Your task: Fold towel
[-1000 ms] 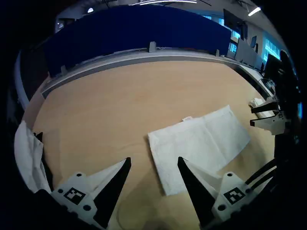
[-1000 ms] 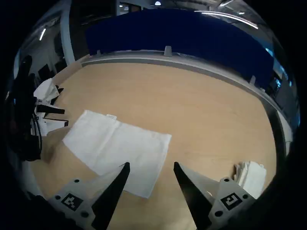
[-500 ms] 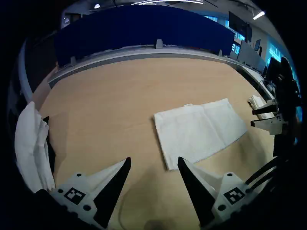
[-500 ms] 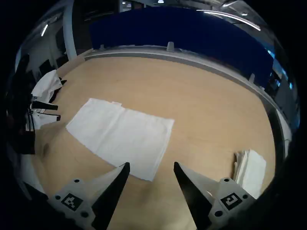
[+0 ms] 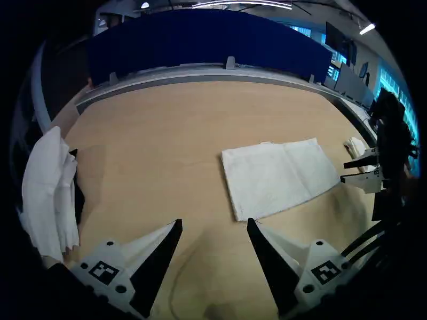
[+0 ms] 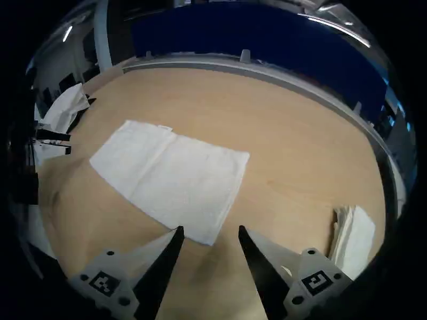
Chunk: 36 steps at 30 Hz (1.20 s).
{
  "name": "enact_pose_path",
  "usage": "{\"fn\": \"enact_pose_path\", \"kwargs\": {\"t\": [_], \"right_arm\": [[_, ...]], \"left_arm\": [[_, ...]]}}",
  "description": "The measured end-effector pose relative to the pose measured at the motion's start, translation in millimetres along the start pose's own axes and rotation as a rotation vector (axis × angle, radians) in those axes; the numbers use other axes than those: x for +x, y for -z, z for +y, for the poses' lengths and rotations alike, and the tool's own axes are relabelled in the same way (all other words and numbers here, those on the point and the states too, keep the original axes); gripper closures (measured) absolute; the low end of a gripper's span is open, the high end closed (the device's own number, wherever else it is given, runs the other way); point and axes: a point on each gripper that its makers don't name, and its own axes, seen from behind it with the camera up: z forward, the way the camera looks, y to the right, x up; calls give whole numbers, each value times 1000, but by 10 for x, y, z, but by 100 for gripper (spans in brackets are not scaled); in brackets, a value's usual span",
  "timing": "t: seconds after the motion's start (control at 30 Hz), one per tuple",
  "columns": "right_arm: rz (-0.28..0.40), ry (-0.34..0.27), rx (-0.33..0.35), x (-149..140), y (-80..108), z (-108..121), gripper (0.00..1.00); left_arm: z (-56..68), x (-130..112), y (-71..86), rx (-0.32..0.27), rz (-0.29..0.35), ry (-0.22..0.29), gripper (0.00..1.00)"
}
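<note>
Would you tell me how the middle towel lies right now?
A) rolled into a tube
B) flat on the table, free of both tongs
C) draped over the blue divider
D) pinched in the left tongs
B: the towel lies spread flat on the table, and the left tongs and right tongs are both open, gripping nothing.

Wood table (image 5: 160, 133) w/ grey rail (image 5: 213, 74) along far edge; blue partition (image 5: 203, 42) upright just behind it. Crumpled white cloth heap (image 5: 45, 192) at table's left edge in left gripper view, sth dark under it. Folded white stack (image 6: 355, 240) near right edge in right gripper view. Light strip (image 5: 240, 4) on ceiling; dark monitors (image 5: 339, 40) in bg, far right.
</note>
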Motion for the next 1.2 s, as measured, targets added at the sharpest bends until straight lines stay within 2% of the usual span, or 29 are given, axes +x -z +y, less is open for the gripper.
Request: {"fn": "enact_pose_path", "kwargs": {"t": [0.17, 0.3, 0.67, 0.8, 1.07, 1.2], "right_arm": [[-20, 4, 17, -73, -49, -28, 38], [-40, 25, 32, -125, -68, -62, 41], [-76, 87, 57, -224, -86, -107, 62], [-79, 101, 63, -227, -96, -125, 62], [-83, 116, 80, -240, -112, -157, 86], [-69, 117, 79, -196, -108, -157, 92]], "left_arm": [[-58, -63, 58, 8, -3, 13, 10], [-103, -85, 93, 18, -4, 17, 10], [-96, -98, 140, 17, -3, 26, 10], [-84, -109, 130, 16, -5, 26, 10], [-83, -78, 137, 18, -3, 23, 10], [-90, -93, 144, 20, -4, 27, 10]]}}
